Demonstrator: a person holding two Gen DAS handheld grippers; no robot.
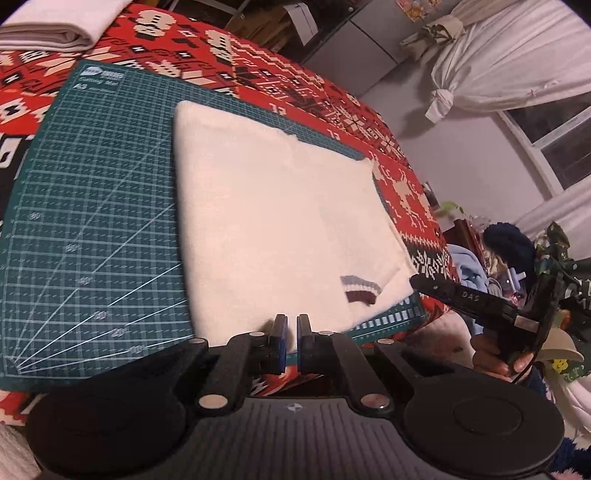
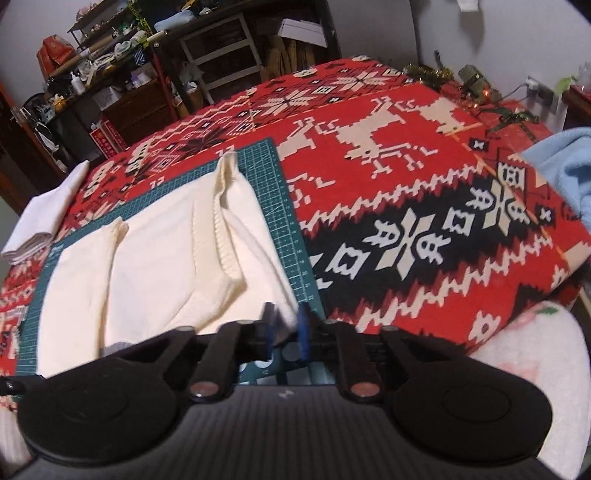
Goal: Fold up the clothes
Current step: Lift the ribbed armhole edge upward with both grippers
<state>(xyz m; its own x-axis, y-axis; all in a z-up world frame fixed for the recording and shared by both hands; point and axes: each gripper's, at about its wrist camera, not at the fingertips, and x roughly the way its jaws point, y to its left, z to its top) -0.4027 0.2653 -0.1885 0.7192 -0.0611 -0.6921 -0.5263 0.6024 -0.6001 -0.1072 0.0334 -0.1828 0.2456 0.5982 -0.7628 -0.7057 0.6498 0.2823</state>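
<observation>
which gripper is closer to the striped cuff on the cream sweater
Right. The right gripper reaches in just beside the striped cuff, at the sweater's corner. The left gripper sits at the near edge, farther from the cuff.

- A cream knitted sweater, partly folded, lies on a green gridded cutting mat, which lies on a red patterned tablecloth.
- In the left wrist view, the left gripper sits at the sweater's near edge, with the right gripper beside the garment's near right corner.
- A folded white cloth rests on the tablecloth beyond the mat's far left corner.
- In the right wrist view, a light blue fleece cloth lies at the tablecloth's right edge, well apart from the mat.
- Cluttered dark wooden shelves stand behind the table.
</observation>
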